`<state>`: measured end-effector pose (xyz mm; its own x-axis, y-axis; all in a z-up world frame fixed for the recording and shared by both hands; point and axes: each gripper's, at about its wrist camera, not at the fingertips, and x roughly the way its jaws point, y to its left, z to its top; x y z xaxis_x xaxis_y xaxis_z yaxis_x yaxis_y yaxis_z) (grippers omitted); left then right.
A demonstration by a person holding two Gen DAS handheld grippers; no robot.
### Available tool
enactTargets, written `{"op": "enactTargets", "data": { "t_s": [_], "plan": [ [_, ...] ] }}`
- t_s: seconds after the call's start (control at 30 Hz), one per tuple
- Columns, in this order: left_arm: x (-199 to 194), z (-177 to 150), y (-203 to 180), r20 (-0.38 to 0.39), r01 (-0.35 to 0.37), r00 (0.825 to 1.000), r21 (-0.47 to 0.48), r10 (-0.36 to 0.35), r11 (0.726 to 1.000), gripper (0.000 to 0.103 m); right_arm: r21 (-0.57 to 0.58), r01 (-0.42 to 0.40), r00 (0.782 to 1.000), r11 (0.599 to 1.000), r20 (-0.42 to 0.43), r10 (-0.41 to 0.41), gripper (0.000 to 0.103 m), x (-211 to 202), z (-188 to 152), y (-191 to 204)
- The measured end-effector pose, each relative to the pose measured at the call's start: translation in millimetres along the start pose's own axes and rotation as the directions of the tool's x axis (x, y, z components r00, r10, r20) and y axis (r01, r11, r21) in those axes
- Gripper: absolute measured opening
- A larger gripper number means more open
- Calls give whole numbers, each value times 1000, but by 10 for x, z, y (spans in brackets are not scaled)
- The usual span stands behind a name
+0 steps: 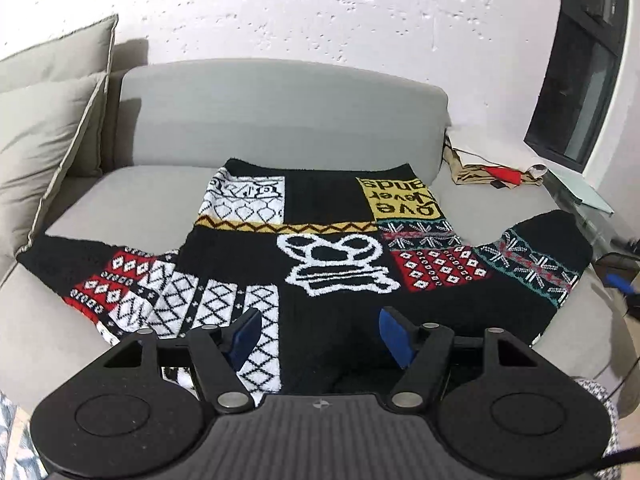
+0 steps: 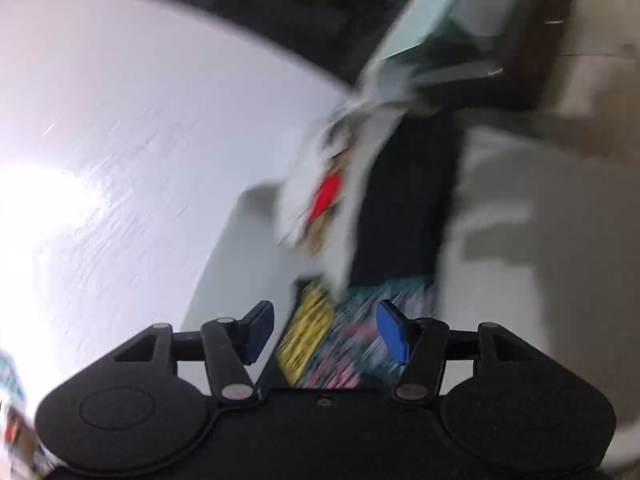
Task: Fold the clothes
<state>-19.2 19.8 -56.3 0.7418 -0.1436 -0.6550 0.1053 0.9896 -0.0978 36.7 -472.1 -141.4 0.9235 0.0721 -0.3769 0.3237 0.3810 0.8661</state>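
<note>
Left wrist view: your left claw (image 1: 320,334) hangs wide and empty over the near edge of the patterned sweater (image 1: 304,256), spread flat on the grey sofa (image 1: 280,120). Cushions (image 1: 52,120) stand left, a white textured wall (image 1: 320,8) behind. Your right claw (image 2: 325,332) gapes empty too; its blurred view possibly catches the sweater's yellow patch.

1. A grey sofa (image 1: 132,196) carries everything; its seat is a broad flat cushion with a padded backrest behind.
2. A patterned knit sweater (image 1: 320,248) lies spread flat across the seat's middle, sleeves reaching toward 9 and 3 o'clock.
3. Beige throw pillows (image 1: 44,128) lean at 10 o'clock.
4. A crumpled brown paper bag (image 1: 480,172) with something red on it sits at 2 o'clock.
</note>
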Motion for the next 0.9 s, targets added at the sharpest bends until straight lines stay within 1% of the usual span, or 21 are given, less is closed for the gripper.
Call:
{"op": "enactTargets", "data": {
  "t_s": [0.07, 0.1, 0.17, 0.23, 0.33, 0.4, 0.47, 0.57, 0.6, 0.63, 0.7, 0.73, 0.8, 0.83, 0.9],
  "plan": [
    [25, -19, -48, -12, -15, 1000, 14, 15, 1000, 66, 107, 52, 999, 993, 1, -52, 45, 177, 208, -285],
    [31, -37, -70, -19, -22, 1000, 24, 23, 999, 66, 143, 66, 998, 987, 0, -67, 44, 261, 284, -391],
    [34, -81, -81, -30, -24, 999, 26, 24, 999, 66, 149, 88, 996, 985, 4, -90, 44, 426, 423, -503],
    [37, -119, -65, -39, -36, 999, 11, 36, 999, 67, 147, 84, 995, 986, 32, -90, 43, 571, 555, -554],
    [84, -159, -8, -54, -119, 992, -11, 118, 993, 65, 141, 83, 994, 987, 59, -92, 41, 816, 720, -609],
    [88, -178, -18, -59, -123, 991, -12, 122, 992, 65, 142, 108, 990, 984, 74, -120, 17, 957, 748, -672],
    [91, -196, -28, -63, -126, 990, -12, 125, 992, 65, 190, 100, 989, 977, 92, -119, 15, 1046, 768, -755],
    [96, -224, -43, -70, -130, 989, -12, 129, 991, 65, 229, 89, 986, 969, 115, -118, 9, 1044, 813, -678],
    [97, -234, -48, -72, -132, 989, -12, 131, 991, 65, 200, 95, 984, 975, 128, -122, 8, 1026, 825, -583],
    [69, -230, -63, -59, -127, 990, -6, 126, 992, 65, 126, 113, 981, 986, 144, -131, 8, 982, 812, -406],
    [9, -219, -80, -30, -117, 993, 1, 117, 993, 65, -56, 147, 975, 988, 179, -135, 8, 871, 739, 26],
    [-21, -213, -89, -15, -112, 994, 4, 112, 994, 65, -150, 148, 974, 978, 193, -117, 8, 813, 661, 276],
    [-102, -211, -68, 17, -110, 994, 6, 110, 994, 65, -317, 117, 979, 941, 196, -56, 8, 688, 365, 768],
    [-142, -209, -52, 33, -111, 993, 4, 110, 994, 65, -396, 99, 981, 913, 191, -23, 8, 624, 203, 1012],
    [-236, -227, 12, 59, -108, 992, -7, 108, 994, 65, -541, 31, 989, 840, 136, 51, 8, 521, -290, 1447]
  ]
}}
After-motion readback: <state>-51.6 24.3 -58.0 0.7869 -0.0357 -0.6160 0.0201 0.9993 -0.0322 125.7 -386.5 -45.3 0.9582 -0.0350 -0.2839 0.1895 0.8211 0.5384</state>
